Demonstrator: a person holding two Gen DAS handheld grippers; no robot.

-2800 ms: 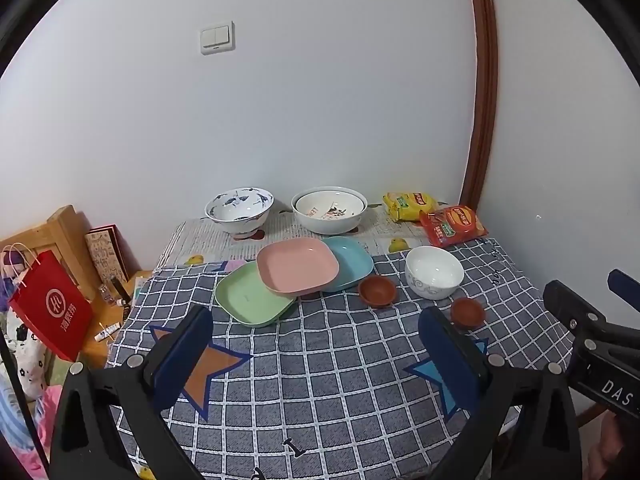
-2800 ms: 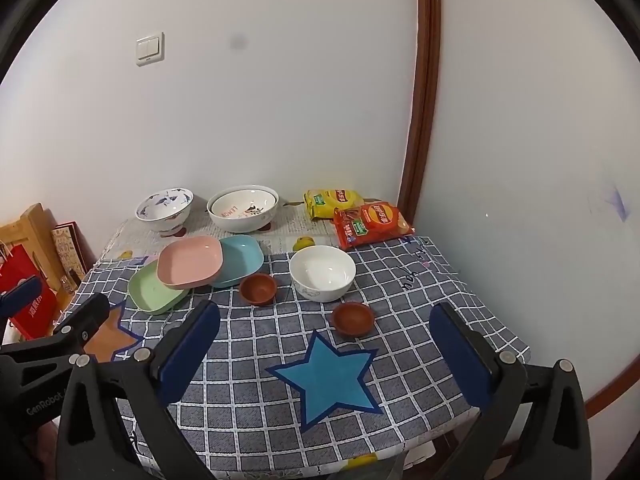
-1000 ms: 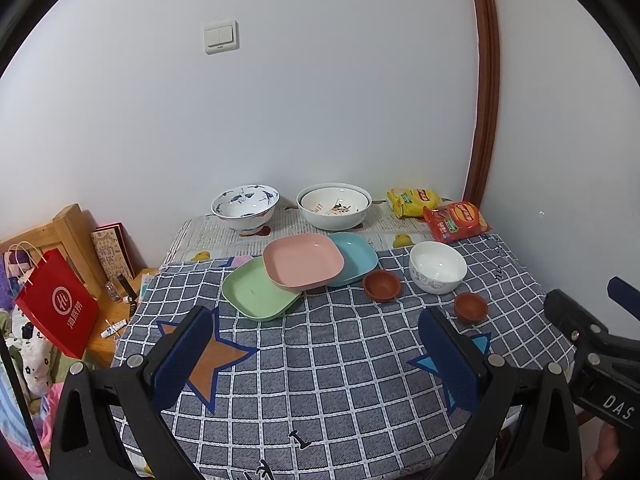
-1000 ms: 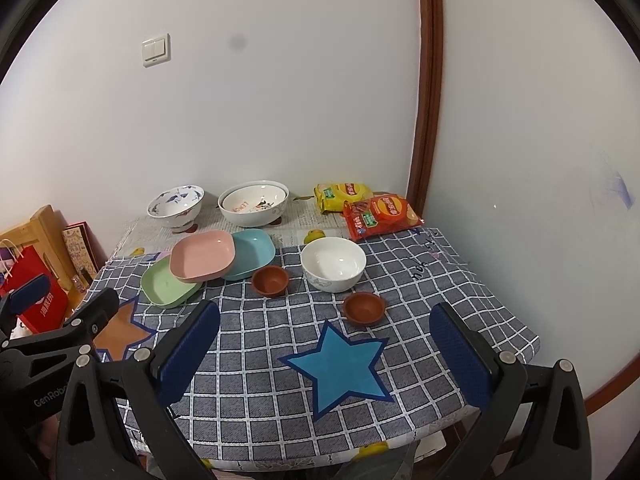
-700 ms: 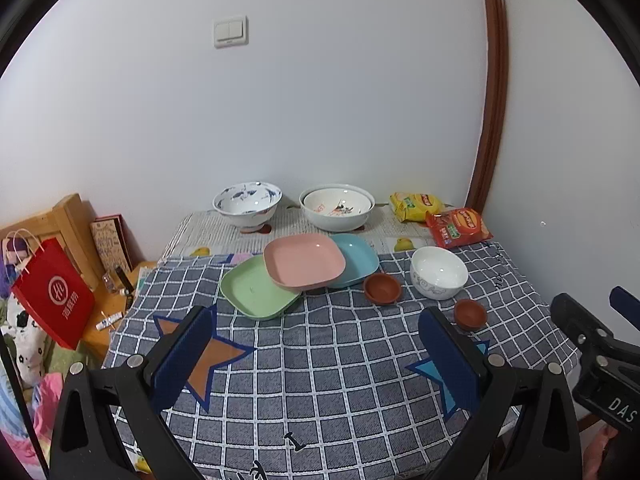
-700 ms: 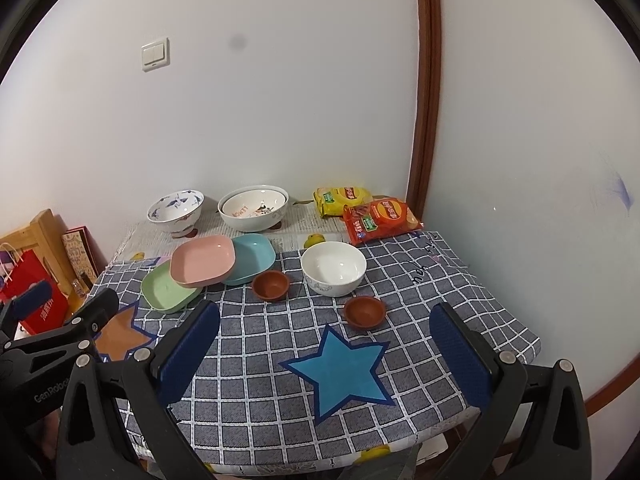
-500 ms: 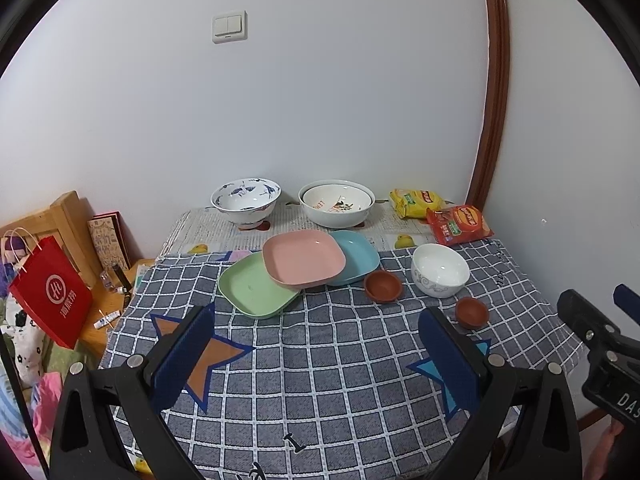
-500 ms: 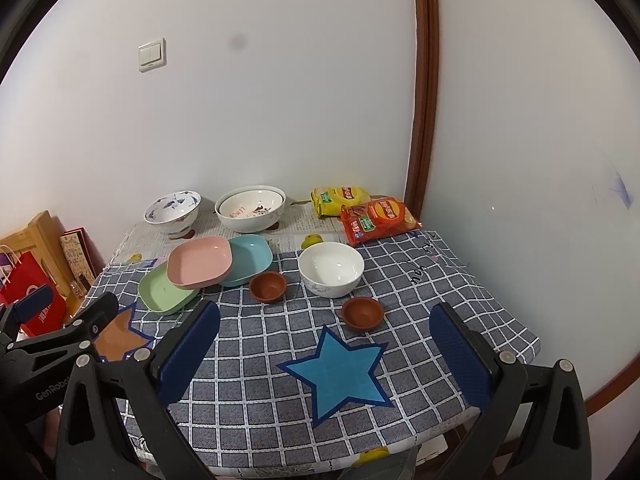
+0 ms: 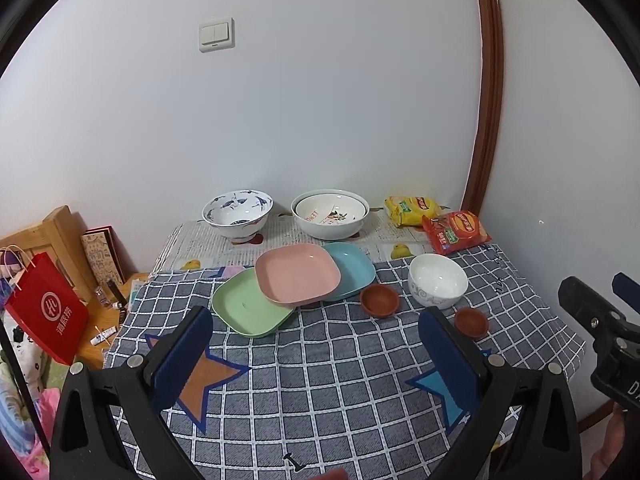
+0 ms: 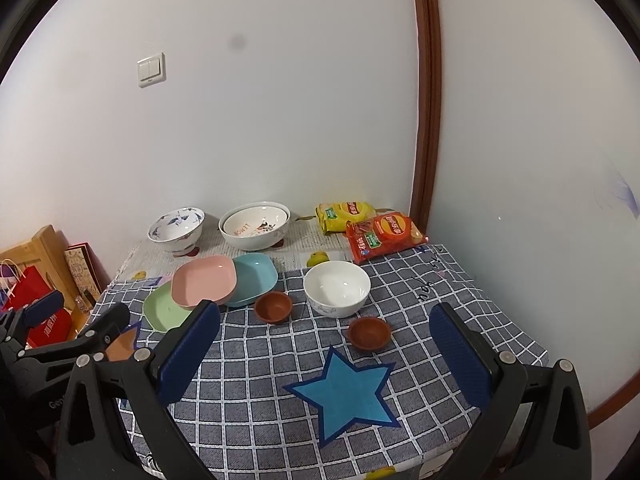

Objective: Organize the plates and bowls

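On the checked tablecloth a pink plate overlaps a green plate and a blue plate. Two small brown bowls flank a white bowl. At the back stand a blue-patterned bowl and a large white printed bowl. My left gripper hovers open near the table's front, well short of the dishes. My right gripper is open too, above the blue star, with the white bowl and a brown bowl ahead of it.
Yellow and red snack bags lie at the back right by the wall corner. A red paper bag and wooden furniture stand left of the table. The table edge drops off at right near the wall.
Both grippers have drifted back and slightly up from the table, so more of the cloth's front shows. The dishes have not moved, and both grippers stay open.
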